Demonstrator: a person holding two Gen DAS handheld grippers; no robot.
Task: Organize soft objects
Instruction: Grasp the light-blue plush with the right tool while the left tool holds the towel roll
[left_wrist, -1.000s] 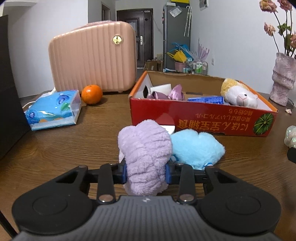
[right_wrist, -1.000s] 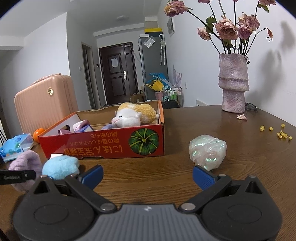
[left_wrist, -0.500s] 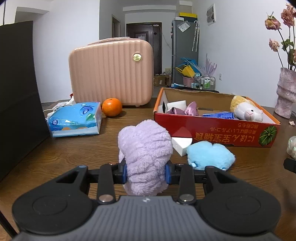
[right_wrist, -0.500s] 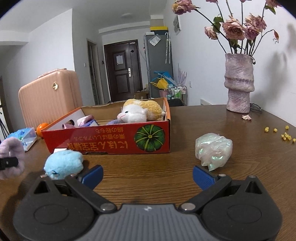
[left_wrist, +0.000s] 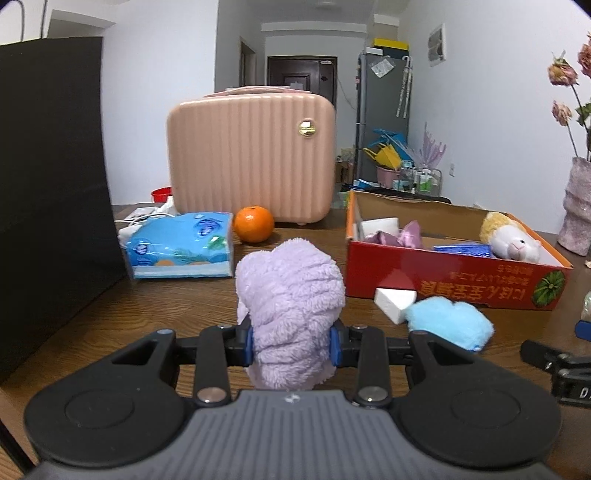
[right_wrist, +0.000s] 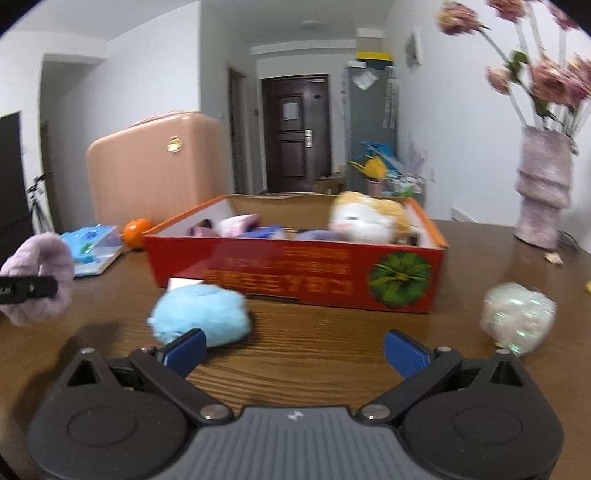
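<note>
My left gripper (left_wrist: 291, 341) is shut on a fluffy purple plush (left_wrist: 290, 295) and holds it above the wooden table; the plush also shows at the left edge of the right wrist view (right_wrist: 37, 277). A blue plush (left_wrist: 448, 323) lies on the table in front of the red cardboard box (left_wrist: 454, 284), next to a white foam block (left_wrist: 393, 301). My right gripper (right_wrist: 293, 352) is open and empty, its left finger just in front of the blue plush (right_wrist: 201, 317). An iridescent white soft bundle (right_wrist: 519, 317) lies to its right. The box (right_wrist: 295, 273) holds a yellow-white plush animal (right_wrist: 364, 221) and other soft items.
A pink hard case (left_wrist: 251, 158), an orange (left_wrist: 254, 229) and a blue tissue pack (left_wrist: 181, 245) sit at the table's back left. A black panel (left_wrist: 51, 192) stands at the left. A vase of dried flowers (right_wrist: 543, 192) stands at the back right.
My left gripper has pulled back and lifted the purple plush away from the box. My right gripper has moved left, closer to the blue plush.
</note>
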